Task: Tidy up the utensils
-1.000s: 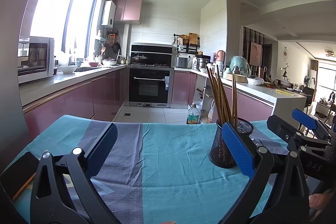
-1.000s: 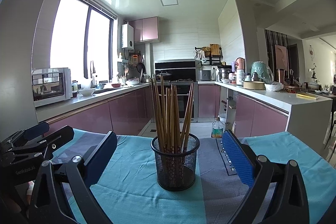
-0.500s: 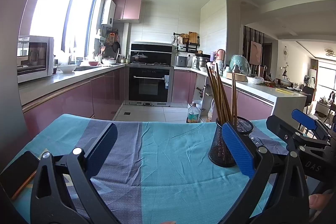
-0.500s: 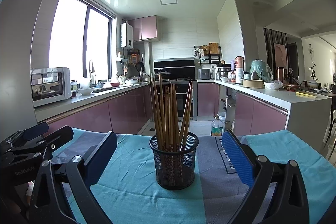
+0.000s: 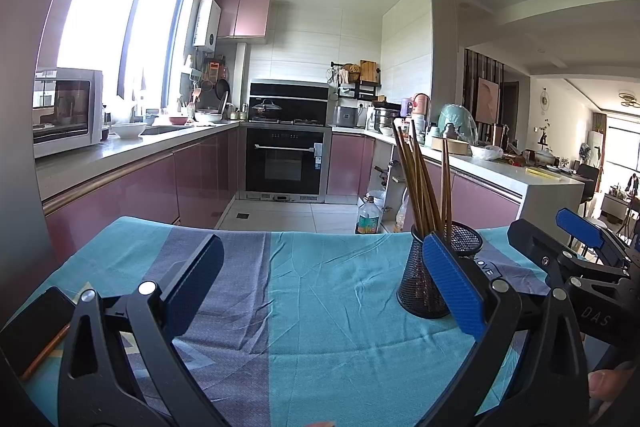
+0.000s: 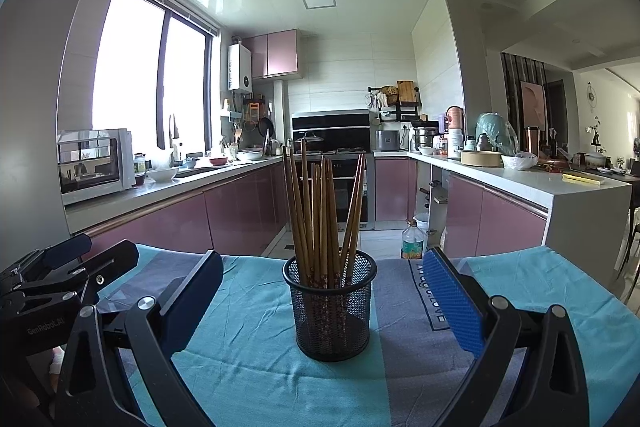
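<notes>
A black mesh cup (image 6: 331,307) stands upright on the teal and grey cloth (image 6: 248,379), holding several brown chopsticks (image 6: 320,211). My right gripper (image 6: 320,291) is open, with the cup midway between its fingers and slightly ahead of them, nothing held. In the left wrist view the same mesh cup (image 5: 420,287) with chopsticks (image 5: 420,183) sits to the right, partly behind the blue right pad (image 5: 452,287). My left gripper (image 5: 320,279) is open over bare cloth (image 5: 328,307). The right gripper (image 5: 576,255) shows at that view's right edge.
A dark phone (image 5: 32,327) lies on the cloth at the near left. The left gripper (image 6: 52,287) appears at the left of the right wrist view. Beyond the table edge are a tiled floor, a plastic bottle (image 6: 411,245), pink cabinets, an oven and cluttered counters.
Both views have tilted slightly upward; the mesh cup sits a little lower and nearer in the right wrist view. Both grippers stay open and nothing has been taken hold of.
</notes>
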`<state>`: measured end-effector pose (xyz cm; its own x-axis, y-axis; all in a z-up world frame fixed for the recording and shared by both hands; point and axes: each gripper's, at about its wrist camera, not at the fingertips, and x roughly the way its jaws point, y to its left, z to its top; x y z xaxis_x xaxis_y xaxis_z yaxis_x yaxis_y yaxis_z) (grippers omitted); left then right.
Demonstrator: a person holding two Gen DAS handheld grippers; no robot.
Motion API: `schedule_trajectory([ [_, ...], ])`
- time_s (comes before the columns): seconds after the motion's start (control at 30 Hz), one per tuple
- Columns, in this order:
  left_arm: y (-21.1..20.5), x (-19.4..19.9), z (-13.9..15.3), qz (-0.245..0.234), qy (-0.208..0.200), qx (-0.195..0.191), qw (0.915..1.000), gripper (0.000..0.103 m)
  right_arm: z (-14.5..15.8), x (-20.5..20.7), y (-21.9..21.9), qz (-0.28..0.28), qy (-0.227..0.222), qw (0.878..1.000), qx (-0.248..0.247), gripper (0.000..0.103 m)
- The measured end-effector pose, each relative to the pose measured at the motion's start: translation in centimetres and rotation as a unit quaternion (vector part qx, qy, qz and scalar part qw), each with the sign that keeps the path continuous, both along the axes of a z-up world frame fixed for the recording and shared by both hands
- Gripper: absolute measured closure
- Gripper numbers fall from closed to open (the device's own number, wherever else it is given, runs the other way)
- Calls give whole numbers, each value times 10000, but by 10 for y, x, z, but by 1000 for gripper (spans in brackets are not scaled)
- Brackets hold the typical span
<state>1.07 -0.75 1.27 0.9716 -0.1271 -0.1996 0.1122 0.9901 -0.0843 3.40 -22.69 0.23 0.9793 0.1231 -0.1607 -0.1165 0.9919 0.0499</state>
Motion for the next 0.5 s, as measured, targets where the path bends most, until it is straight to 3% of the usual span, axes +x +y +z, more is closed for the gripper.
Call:
schedule_trajectory([
  [0.5, 0, -1, 0, 6, 9, -1, 10000, 5, 0, 1, -1, -6, 2, 10000, 0, 6],
])
